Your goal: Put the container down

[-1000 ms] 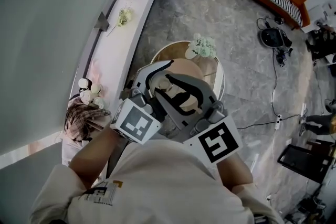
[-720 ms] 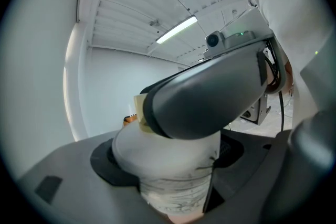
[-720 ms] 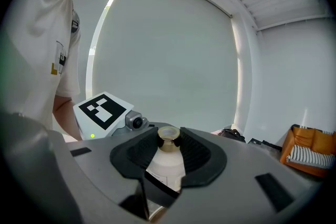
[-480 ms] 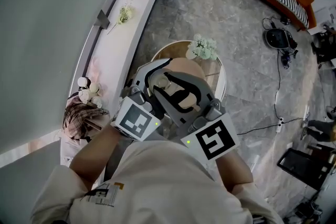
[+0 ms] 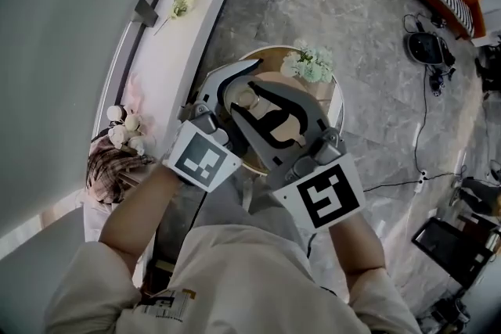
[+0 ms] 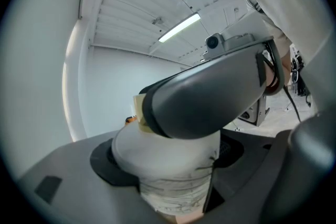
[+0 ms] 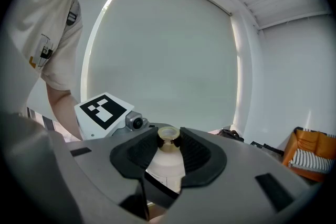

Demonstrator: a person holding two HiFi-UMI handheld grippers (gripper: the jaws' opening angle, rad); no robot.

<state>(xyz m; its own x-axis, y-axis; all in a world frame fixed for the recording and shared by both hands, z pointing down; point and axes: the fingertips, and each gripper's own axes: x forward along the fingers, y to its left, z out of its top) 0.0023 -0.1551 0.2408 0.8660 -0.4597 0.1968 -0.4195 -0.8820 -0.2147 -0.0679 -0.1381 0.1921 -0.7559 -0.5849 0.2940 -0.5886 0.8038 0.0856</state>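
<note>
Since the earlier frame both grippers have carried the container toward 12 o'clock in the head view, and they now cover more of the round surface [image 5: 339,99].

The left gripper [image 6: 157,150] has its jaws clenched on the white body of the container [image 6: 170,178], one jaw above it and one below. The right gripper [image 7: 168,148] is grasping the same container higher up, its dark pads [image 7: 197,157] pressed to either side just under the gold-coloured cap [image 7: 168,135].

From the head view the container sits over the middle of the surface; whether its base touches cannot be told. Pale flowers [image 5: 310,63] stand at the surface's 12 o'clock edge. A long white ledge [image 5: 168,51] runs past at 9 to 11 o'clock.
</note>
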